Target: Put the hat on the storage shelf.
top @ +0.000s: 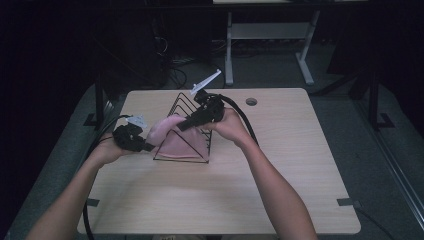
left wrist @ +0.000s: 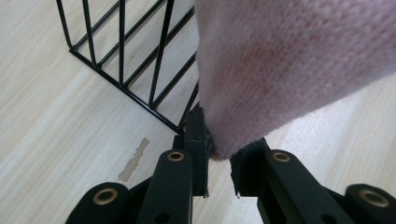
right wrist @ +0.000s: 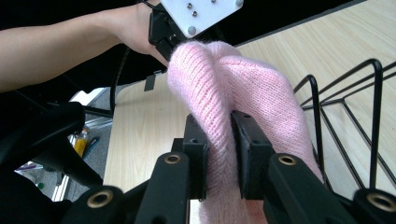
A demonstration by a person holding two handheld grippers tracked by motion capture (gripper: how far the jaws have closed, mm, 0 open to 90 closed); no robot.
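- The left tongs (top: 148, 147) sit just left of the black wire rack (top: 197, 105), by its near left corner. In the left gripper view they (left wrist: 219, 161) pinch the lowest edge of the pink knitted cloth (left wrist: 289, 65), jaws narrow with the knit caught between the pads.
- The person's left hand (top: 107, 150) holds that gripper low over the worktop (top: 280, 150), forearm coming in from the near left edge, tongs aimed toward the rack.
- The pink knitted cloth (top: 172, 134) is draped over the front triangular end of the rack, hanging down to its base wire and bulging toward the left tongs.
- The rack's thin upright wires stand close behind and beside the cloth; a small chipped mark on the worktop lies left of the left tongs.
- The right tongs (top: 182, 125) reach down over the rack's top. In the right gripper view they (right wrist: 218, 140) clamp a raised fold of the cloth (right wrist: 243, 88), jaws narrow.
- The right hand (top: 227, 124) is above the rack's right side, wrist bent, cable arching behind.
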